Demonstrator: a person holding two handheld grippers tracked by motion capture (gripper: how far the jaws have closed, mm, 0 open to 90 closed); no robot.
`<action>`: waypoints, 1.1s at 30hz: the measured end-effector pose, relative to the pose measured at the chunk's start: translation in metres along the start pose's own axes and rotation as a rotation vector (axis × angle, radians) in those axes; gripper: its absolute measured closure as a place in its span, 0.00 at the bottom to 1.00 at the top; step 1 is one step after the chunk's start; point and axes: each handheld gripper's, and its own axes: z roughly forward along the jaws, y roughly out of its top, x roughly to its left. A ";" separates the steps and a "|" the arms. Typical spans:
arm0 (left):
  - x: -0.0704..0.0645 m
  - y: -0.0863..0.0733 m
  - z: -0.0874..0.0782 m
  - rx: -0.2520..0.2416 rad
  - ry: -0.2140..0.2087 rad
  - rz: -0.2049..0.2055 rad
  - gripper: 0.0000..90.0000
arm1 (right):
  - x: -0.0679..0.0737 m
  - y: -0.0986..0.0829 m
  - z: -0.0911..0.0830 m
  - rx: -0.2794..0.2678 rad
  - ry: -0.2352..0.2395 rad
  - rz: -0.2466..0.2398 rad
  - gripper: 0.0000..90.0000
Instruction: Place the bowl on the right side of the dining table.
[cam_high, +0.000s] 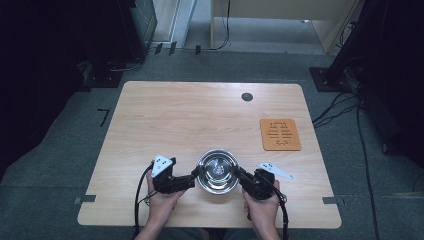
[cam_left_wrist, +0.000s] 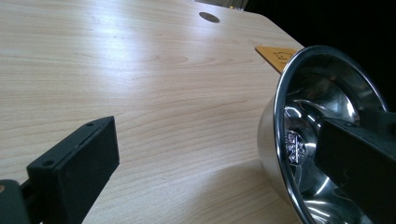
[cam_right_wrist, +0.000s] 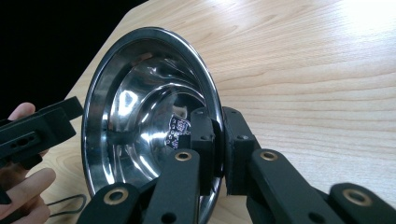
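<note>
High view: the steel bowl (cam_high: 217, 171) sits near the counter's (cam_high: 200, 120) near edge, between the left gripper (cam_high: 196, 176) and right gripper (cam_high: 238, 174).

Left gripper view: its fingers (cam_left_wrist: 74, 172) are spread wide, one inside the bowl (cam_left_wrist: 317, 107).

Right gripper view: its fingers (cam_right_wrist: 205, 135) pinch the bowl's rim (cam_right_wrist: 212, 100).

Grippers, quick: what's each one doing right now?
Left gripper: open, one jaw inside the steel bowl, the other wide of its rim.
Right gripper: closed on the bowl's rim.
</note>
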 end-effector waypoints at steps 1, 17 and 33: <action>0.001 0.000 0.000 -0.001 0.002 -0.001 0.00 | -0.001 0.000 0.000 -0.002 -0.001 -0.001 0.95; 0.013 0.001 -0.002 0.004 0.042 -0.008 0.00 | -0.010 0.005 -0.004 -0.027 -0.031 0.020 0.95; 0.031 0.001 -0.007 0.018 0.088 -0.022 0.00 | -0.020 0.011 -0.009 -0.054 -0.059 0.040 0.95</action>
